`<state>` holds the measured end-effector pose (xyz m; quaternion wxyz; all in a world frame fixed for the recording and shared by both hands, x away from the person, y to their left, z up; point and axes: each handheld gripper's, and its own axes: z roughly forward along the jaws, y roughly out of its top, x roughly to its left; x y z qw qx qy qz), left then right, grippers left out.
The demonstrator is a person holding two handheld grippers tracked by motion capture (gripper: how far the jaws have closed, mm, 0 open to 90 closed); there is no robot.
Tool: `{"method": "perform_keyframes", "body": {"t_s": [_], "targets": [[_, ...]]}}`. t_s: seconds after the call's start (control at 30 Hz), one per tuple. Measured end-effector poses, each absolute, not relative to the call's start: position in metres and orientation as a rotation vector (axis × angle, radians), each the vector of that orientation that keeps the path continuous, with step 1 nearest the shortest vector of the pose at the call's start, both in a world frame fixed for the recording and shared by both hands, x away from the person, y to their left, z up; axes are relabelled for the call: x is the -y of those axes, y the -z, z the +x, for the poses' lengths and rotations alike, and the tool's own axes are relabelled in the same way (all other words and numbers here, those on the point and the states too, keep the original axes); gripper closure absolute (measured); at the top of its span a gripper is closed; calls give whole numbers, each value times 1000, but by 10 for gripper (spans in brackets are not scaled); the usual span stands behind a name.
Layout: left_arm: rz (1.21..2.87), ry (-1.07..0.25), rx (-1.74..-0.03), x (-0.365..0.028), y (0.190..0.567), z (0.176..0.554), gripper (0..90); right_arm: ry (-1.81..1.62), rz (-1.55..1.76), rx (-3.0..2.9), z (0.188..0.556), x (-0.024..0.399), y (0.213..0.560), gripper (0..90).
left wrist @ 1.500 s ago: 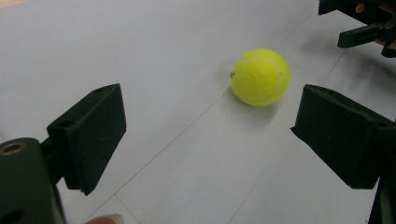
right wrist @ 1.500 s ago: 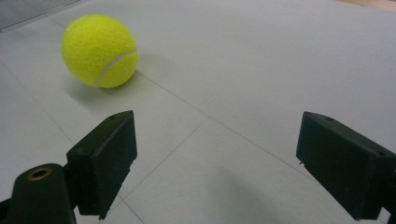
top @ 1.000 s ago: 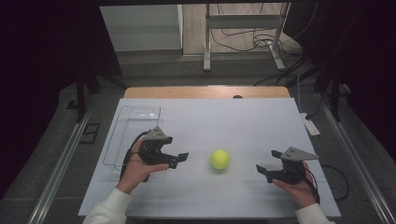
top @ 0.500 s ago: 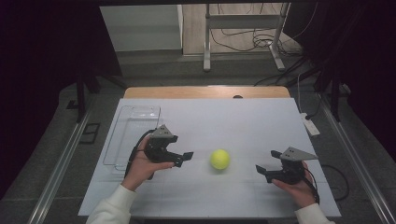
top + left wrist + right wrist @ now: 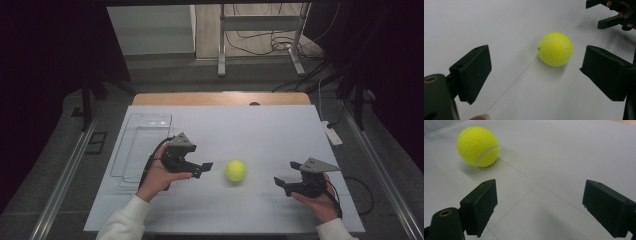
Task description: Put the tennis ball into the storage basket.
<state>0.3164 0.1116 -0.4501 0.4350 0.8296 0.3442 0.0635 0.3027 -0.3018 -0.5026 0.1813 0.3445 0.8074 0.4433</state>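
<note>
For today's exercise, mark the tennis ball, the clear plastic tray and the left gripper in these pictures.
tennis ball point(image 5: 235, 170), high view, middle of its yellow felt.
clear plastic tray point(image 5: 148, 118), high view, its far rim.
left gripper point(image 5: 204, 169), high view, midway between its open fingertips.

I can read no text, label, brand or number on anything near my claws; the ball point(image 5: 555, 49) shows no print.

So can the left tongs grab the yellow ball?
Probably yes. The left tongs are open, aimed at the ball, with bare table between them and nothing in the way.
</note>
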Motion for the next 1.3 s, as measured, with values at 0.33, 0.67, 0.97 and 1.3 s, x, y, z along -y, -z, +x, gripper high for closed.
{"method": "perform_keyframes", "body": {"t_s": [0.33,0.67,0.97,1.3], "targets": [[2079,-142,-841,-103,452,321,98,-1252,972,-2283,303,302,503,131],[2092,-124,-834,-94,455,327,97,-1240,969,-2289,304,302,503,131],[2103,-116,-820,-86,455,330,96,-1238,968,-2291,304,302,503,131],[2125,-101,-802,-71,460,335,97,-1243,969,-2291,304,302,504,131]]}}
